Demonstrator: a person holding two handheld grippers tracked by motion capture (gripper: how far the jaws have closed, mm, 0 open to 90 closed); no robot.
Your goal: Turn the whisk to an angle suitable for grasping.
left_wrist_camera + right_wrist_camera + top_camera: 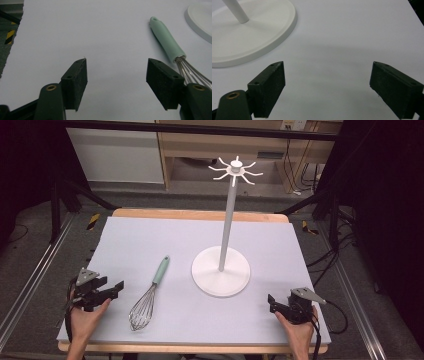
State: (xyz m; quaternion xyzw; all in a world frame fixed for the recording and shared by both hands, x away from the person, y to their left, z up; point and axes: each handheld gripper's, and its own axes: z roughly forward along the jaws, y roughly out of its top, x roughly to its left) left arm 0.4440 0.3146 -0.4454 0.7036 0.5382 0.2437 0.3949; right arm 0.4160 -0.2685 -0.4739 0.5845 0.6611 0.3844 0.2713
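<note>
The left hand-held gripper [119, 285] rests at the worktop's 8 o'clock edge, jaws spread wide and released, nothing between the pads. In the left gripper view its jaws [116, 75] frame bare mat, with the whisk [175, 56] lying just beside the right-hand jaw, apart from it as far as that view shows. The right hand-held gripper [270, 301] sits at the 4 o'clock corner, likewise released and holding nothing; its own view [327, 85] shows empty mat between the pads.

The whisk [148, 296] lies flat on the worktop [150, 240] at about 7 o'clock from centre. Its mint-green handle points toward 1 o'clock and its wire head toward 7 o'clock.

The white hook stand [221, 270] stands upright just right of centre, its round base near the whisk's handle end but not touching it. The stand's base [249, 37] lies at 10 o'clock from the right hand-held gripper.
</note>
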